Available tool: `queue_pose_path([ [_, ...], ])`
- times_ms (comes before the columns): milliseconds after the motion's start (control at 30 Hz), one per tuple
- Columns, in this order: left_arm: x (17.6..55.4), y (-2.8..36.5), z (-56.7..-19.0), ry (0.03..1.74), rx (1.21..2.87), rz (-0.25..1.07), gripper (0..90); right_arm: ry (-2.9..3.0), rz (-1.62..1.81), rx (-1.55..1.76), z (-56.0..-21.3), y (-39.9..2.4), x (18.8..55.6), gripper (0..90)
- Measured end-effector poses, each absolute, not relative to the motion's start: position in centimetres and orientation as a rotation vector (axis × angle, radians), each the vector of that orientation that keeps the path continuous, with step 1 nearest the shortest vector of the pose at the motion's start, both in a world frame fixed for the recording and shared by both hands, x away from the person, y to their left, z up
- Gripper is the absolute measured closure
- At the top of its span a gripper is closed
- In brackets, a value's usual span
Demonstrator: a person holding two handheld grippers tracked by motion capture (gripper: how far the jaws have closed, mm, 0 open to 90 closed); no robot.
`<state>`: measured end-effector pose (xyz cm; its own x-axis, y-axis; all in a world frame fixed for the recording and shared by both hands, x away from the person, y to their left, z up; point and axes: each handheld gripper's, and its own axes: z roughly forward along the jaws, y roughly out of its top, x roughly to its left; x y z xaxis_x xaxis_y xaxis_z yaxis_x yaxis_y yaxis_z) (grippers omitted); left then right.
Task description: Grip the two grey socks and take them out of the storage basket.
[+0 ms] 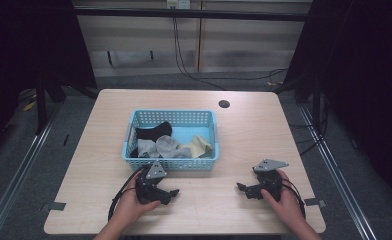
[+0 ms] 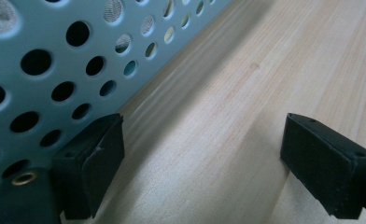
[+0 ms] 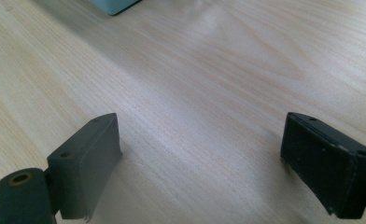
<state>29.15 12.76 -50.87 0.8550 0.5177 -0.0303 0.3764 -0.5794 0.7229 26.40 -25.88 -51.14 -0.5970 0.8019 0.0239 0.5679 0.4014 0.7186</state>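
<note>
Socks fill a blue basket at the middle of the wooden table; nearer, the left gripper and right gripper rest with jaws wide, empty.

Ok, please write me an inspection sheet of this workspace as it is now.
Surface: wooden table, round hole near the far edge.
Job's things: blue basket holding black, grey and yellow socks.
Clutter: nothing seen.
Grippers: left gripper open beside the basket wall; right gripper open over bare wood.
Cables: black cable trailing from the left gripper; wires on the floor behind.
Surroundings: dark curtains on both sides.
</note>
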Motion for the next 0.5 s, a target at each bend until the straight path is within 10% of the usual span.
queue_pose_path([
  [500,29.4,13.0,-48.8,0.744,2.343,0.13,19.8,2.337,1.007,1.189,-51.1,-25.9,26.4,11.4],
])
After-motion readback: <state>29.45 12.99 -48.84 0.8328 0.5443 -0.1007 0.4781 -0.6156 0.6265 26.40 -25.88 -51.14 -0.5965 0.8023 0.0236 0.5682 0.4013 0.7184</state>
